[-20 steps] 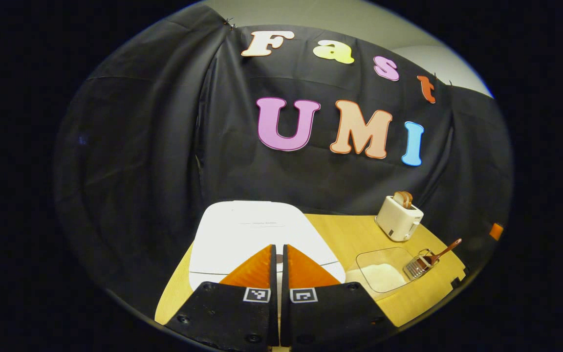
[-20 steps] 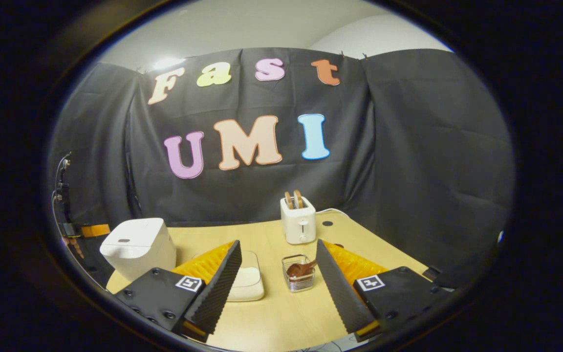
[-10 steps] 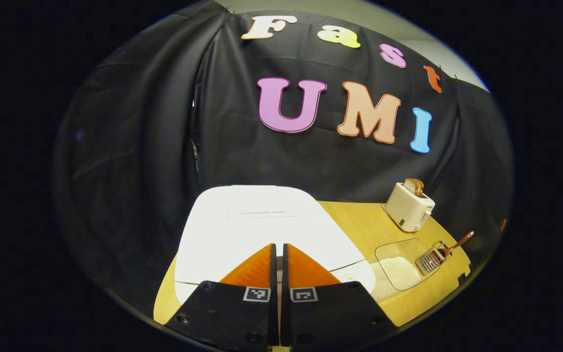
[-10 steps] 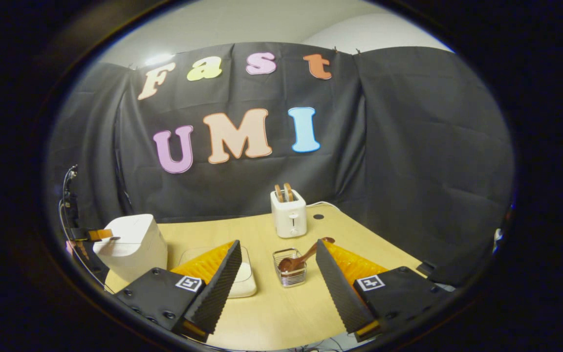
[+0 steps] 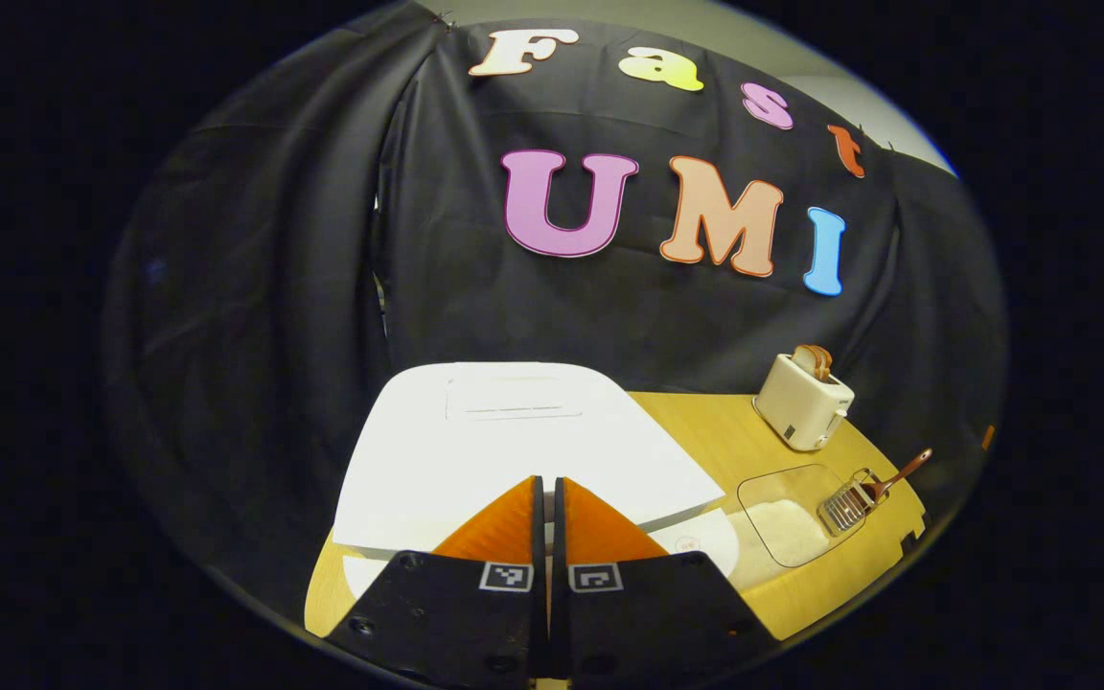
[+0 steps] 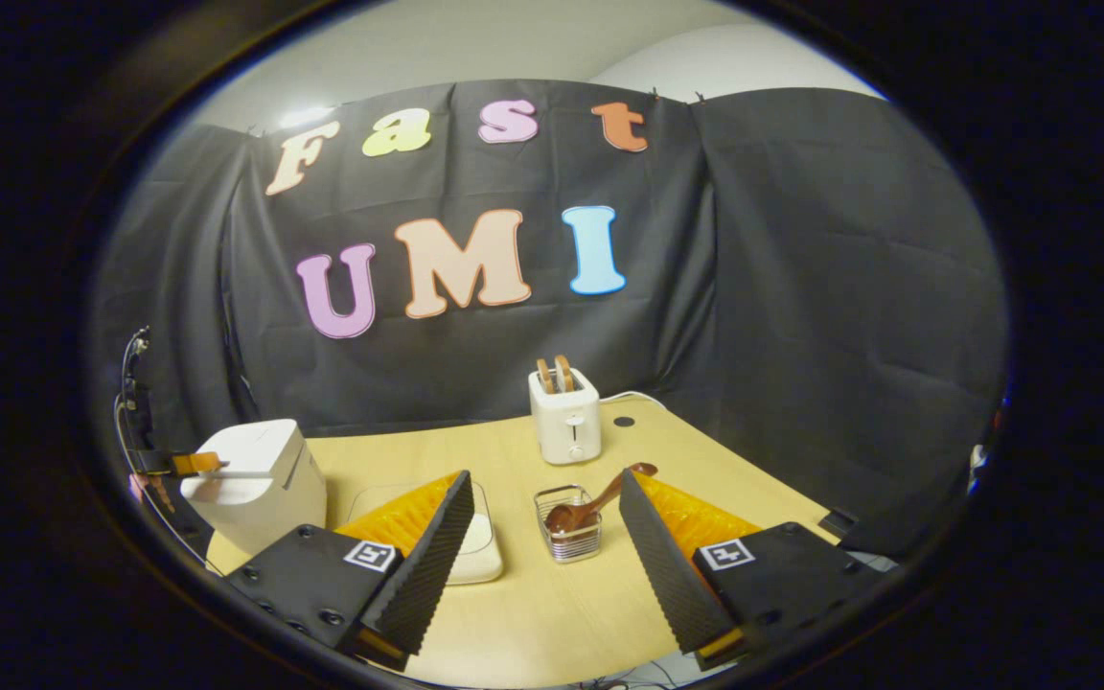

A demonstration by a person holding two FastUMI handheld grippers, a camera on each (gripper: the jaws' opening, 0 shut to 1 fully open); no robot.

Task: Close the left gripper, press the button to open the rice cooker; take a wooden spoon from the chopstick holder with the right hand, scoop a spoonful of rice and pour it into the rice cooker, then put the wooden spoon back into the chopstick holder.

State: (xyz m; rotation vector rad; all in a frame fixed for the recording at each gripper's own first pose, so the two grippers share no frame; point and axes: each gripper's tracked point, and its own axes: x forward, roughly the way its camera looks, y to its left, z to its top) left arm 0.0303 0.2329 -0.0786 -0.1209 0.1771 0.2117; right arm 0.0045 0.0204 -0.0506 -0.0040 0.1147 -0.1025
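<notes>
Your left gripper (image 5: 547, 484) has its two fingers pressed together with barely a slit between them and nothing held, and their tips sit at the front edge of the white rice cooker (image 5: 514, 450). In the left gripper view the cooker's lid (image 5: 523, 436) stands slightly lifted off the body at the front, with a gap showing under its front edge; the button itself is hidden behind your fingers. In the right gripper view the same rice cooker (image 6: 260, 484) stands at the far left of the wooden table (image 6: 552, 594), and the lid there also looks cracked open, with the left gripper's tip touching its front. Your right gripper (image 6: 544, 527) hangs low over the table near its front edge, its fingers spread wide apart and empty. Between those fingers, farther back on the table, stands the small clear chopstick holder (image 6: 571, 537), with the wooden spoon (image 6: 595, 498) lying tilted in it, bowl down inside and handle leaning up to the right, its end close to your right-side finger (image 6: 667, 561). Just beside the holder to the left is the clear container of rice (image 6: 475, 556), partly hidden behind your other finger. Behind both stands a white toaster (image 6: 566, 426) with bread slices upright in its slots. In the left gripper view the rice container (image 5: 787, 517), the holder (image 5: 849, 503) and the toaster (image 5: 803, 407) sit at the right side of the table, well apart from the cooker.
</notes>
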